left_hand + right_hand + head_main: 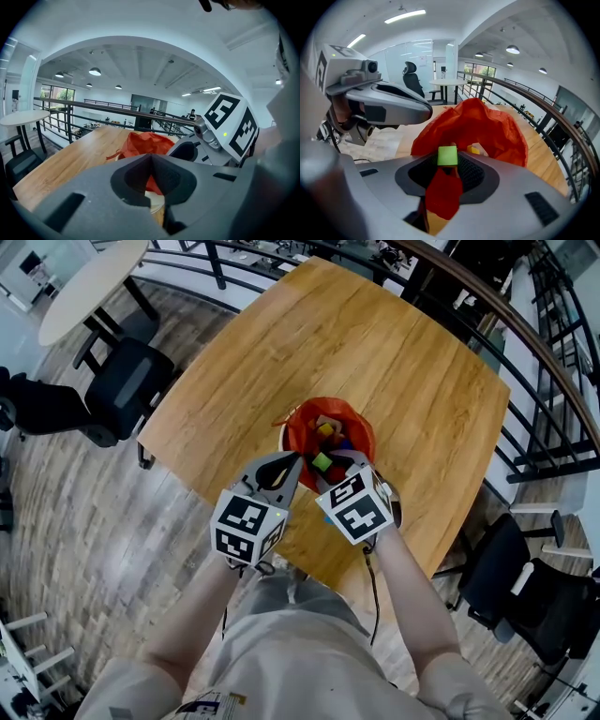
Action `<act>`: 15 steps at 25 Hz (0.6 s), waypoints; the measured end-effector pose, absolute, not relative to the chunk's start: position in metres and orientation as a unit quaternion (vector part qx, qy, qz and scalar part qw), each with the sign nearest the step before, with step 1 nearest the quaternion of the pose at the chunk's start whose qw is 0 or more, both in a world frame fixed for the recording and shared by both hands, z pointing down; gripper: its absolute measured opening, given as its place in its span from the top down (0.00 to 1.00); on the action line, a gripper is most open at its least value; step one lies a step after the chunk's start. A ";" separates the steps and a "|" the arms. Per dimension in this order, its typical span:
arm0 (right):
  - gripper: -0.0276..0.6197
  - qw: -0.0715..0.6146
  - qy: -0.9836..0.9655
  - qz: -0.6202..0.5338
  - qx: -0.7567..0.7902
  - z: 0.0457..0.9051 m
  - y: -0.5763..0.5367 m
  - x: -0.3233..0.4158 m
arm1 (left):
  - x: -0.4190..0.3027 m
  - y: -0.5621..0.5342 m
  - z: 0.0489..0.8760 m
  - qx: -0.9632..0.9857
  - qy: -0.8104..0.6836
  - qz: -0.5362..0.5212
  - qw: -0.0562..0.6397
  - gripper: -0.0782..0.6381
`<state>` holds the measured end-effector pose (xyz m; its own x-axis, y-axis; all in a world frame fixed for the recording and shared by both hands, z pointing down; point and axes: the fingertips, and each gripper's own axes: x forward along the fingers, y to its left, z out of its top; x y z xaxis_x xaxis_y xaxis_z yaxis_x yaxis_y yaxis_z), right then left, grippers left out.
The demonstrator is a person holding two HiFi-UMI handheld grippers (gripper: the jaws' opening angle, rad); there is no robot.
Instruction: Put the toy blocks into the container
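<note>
Pinching a green block (447, 155) in the right gripper (447, 162), jaws standing partly apart and pressing on its two sides, tilting down just over the mouth of the red-lined container (497, 131). Sitting on the wooden table (375, 343) near the person's edge, already holding a yellow block (474, 150) and other coloured pieces. Pointing the left gripper (151, 161) at the container's near rim, jaw tips closing together; not showing clearly whether catching any of the red lining.
</note>
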<state>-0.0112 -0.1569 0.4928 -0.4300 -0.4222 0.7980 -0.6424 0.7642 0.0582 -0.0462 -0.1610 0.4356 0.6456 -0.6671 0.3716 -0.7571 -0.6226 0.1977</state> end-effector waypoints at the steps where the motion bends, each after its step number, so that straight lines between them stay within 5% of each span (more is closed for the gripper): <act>1: 0.75 0.435 -0.834 0.129 0.314 0.494 -0.156 -0.011 | -0.045 -0.161 0.435 0.891 -0.399 0.132 0.171 0.87; 15: 0.74 0.401 -0.838 0.185 0.319 0.504 -0.159 -0.006 | -0.045 -0.162 0.443 0.891 -0.395 0.138 0.174 0.87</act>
<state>-0.0057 -0.1588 0.5040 -0.4741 -0.3867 0.7910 -0.6833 0.7282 -0.0536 -0.0450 -0.1618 0.4425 0.6494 -0.6566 0.3837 -0.7527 -0.6267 0.2016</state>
